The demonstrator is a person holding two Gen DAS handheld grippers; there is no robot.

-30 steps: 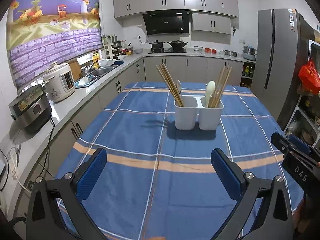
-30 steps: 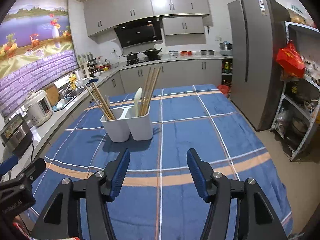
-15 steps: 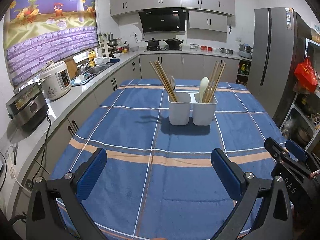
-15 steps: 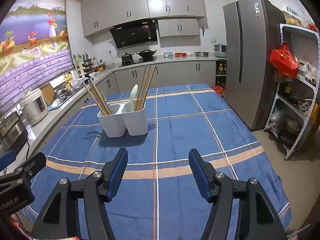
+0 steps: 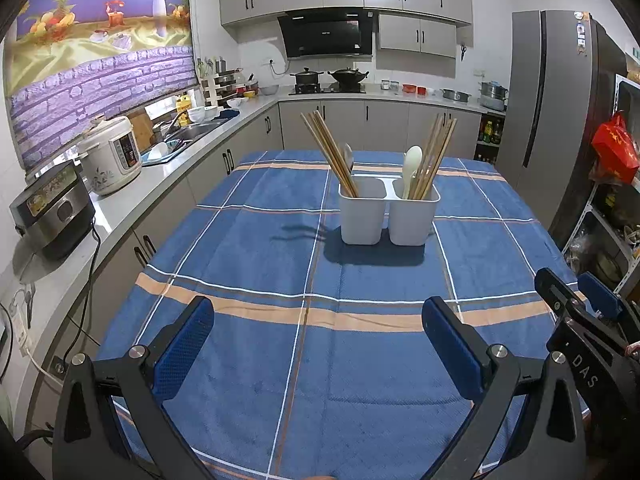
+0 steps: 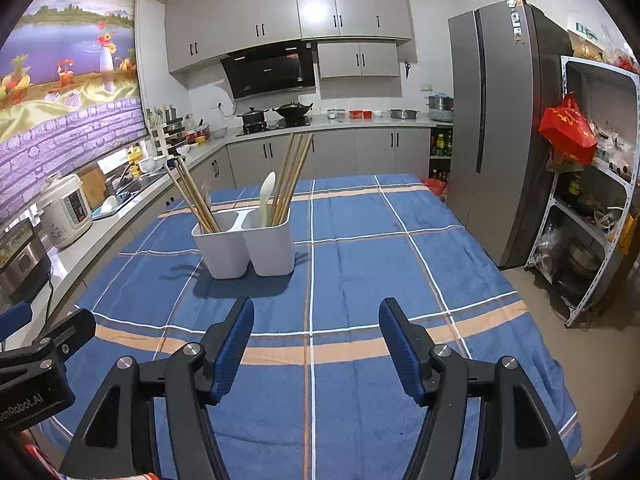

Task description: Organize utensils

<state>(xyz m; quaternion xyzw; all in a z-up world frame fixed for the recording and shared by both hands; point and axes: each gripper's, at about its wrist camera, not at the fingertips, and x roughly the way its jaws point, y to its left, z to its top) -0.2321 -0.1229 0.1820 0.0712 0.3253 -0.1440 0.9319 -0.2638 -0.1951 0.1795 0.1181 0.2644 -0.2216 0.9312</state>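
On the big table with the blue checked cloth (image 5: 248, 360) stands a white plastic holder with two cups (image 5: 388, 216), well apart from both grippers. Long wooden chopsticks (image 5: 330, 152) lean in each cup, and a small cream plastic spoon (image 5: 411, 168) sits in the right one. The left gripper (image 5: 318, 344) is spread wide, holding nothing. The right gripper (image 6: 316, 340) is spread too, with nothing between its jaws.
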